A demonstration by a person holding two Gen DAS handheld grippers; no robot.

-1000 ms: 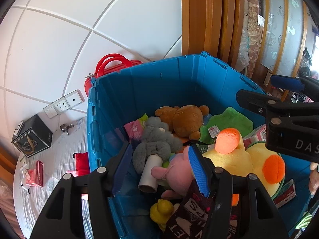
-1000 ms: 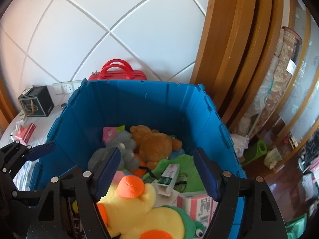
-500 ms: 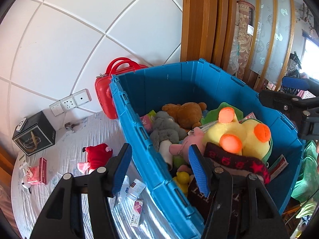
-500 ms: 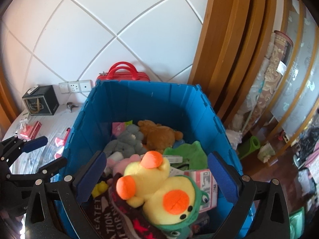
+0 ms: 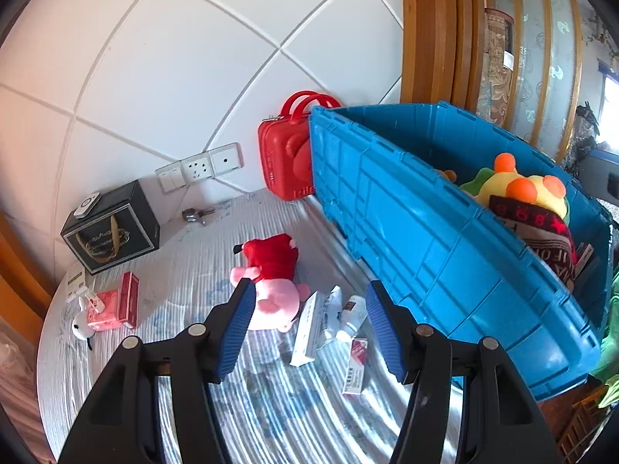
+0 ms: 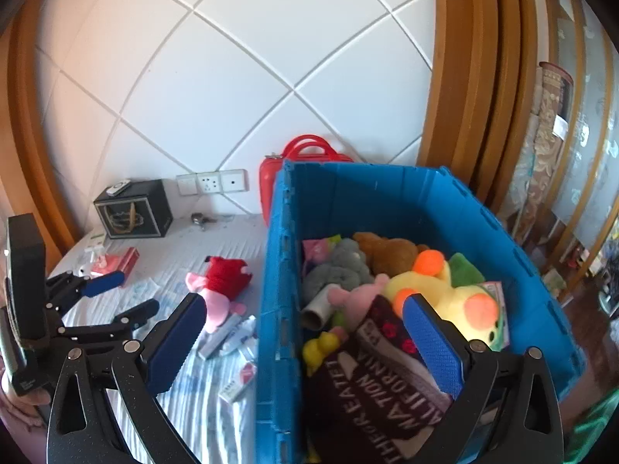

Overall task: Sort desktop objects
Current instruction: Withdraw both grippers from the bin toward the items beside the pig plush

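Note:
A big blue bin [image 5: 445, 247] [image 6: 278, 270] holds a yellow duck plush [image 6: 456, 301], a grey plush, a brown bear [image 6: 387, 251] and a dark printed cloth [image 6: 371, 390]. On the striped table lies a red-and-pink pig plush [image 5: 274, 282] [image 6: 220, 282], next to white boxes and tubes [image 5: 321, 321] [image 6: 232, 332]. My left gripper [image 5: 309, 332] is open and empty above the table, over the pig and boxes. It also shows in the right wrist view [image 6: 120, 294]. My right gripper [image 6: 301, 344] is open and empty, astride the bin's left wall.
A red case [image 5: 284, 162] stands against the tiled wall behind the bin. A black box [image 5: 110, 228] sits at the back left, with a red packet [image 5: 116, 305] and a small white toy [image 5: 81, 326] in front. Keys [image 5: 197, 214] lie below the wall sockets.
My left gripper has swung left and out of the bin to above the table. My right gripper has pulled back and left, from over the toys to the bin's left wall.

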